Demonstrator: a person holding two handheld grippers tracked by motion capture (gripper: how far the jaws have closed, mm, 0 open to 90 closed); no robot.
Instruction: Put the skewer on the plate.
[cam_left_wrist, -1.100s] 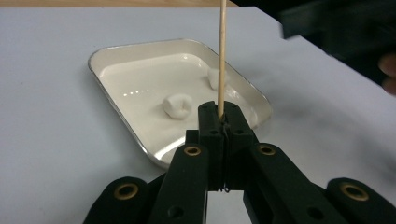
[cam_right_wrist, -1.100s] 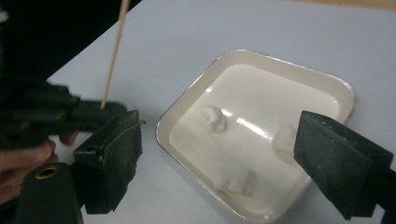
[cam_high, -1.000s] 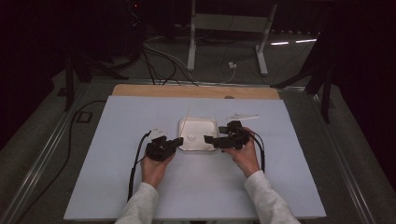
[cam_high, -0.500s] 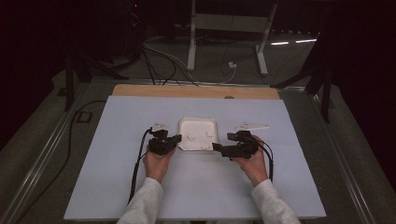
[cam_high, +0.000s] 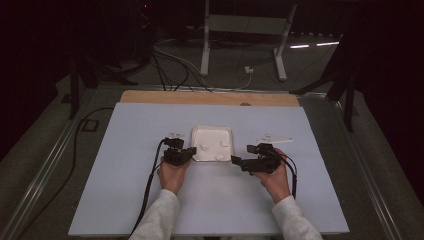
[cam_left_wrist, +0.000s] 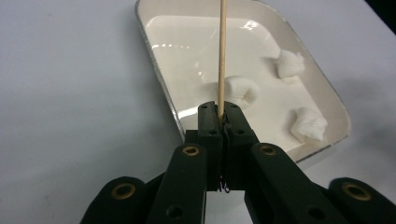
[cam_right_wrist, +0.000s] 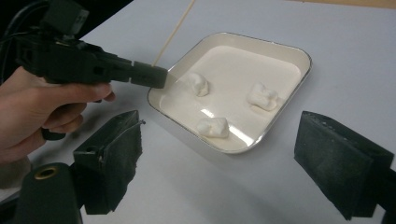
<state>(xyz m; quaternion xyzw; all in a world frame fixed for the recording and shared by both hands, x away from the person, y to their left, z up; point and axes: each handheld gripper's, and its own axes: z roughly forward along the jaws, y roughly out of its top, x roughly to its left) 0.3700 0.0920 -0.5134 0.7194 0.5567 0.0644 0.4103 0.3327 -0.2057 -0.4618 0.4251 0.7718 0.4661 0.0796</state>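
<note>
A white square tray (cam_high: 212, 131) lies mid-table with three white marshmallow pieces (cam_left_wrist: 240, 91) in it. My left gripper (cam_high: 189, 151) sits at the tray's left near corner, shut on a thin wooden skewer (cam_left_wrist: 222, 46) that points out over the tray. In the left gripper view the jaws (cam_left_wrist: 219, 112) pinch the skewer's end. From the right gripper view, the left gripper (cam_right_wrist: 140, 73) and its skewer (cam_right_wrist: 175, 28) hang over the tray's (cam_right_wrist: 280, 119) corner. My right gripper (cam_high: 244, 156) rests just right of the tray, open, its pads (cam_right_wrist: 114, 154) wide apart with nothing between them.
The tray sits on a pale blue mat (cam_high: 125, 190) over a wooden board (cam_high: 150, 96). Cables (cam_high: 150, 185) trail from both grippers toward the near edge. Beyond the table are a stand (cam_high: 205, 40) and floor cables in the dark.
My right gripper has drawn back from the tray's right edge, to the right and toward the person. The left gripper has edged slightly closer to the tray, still gripping the skewer.
</note>
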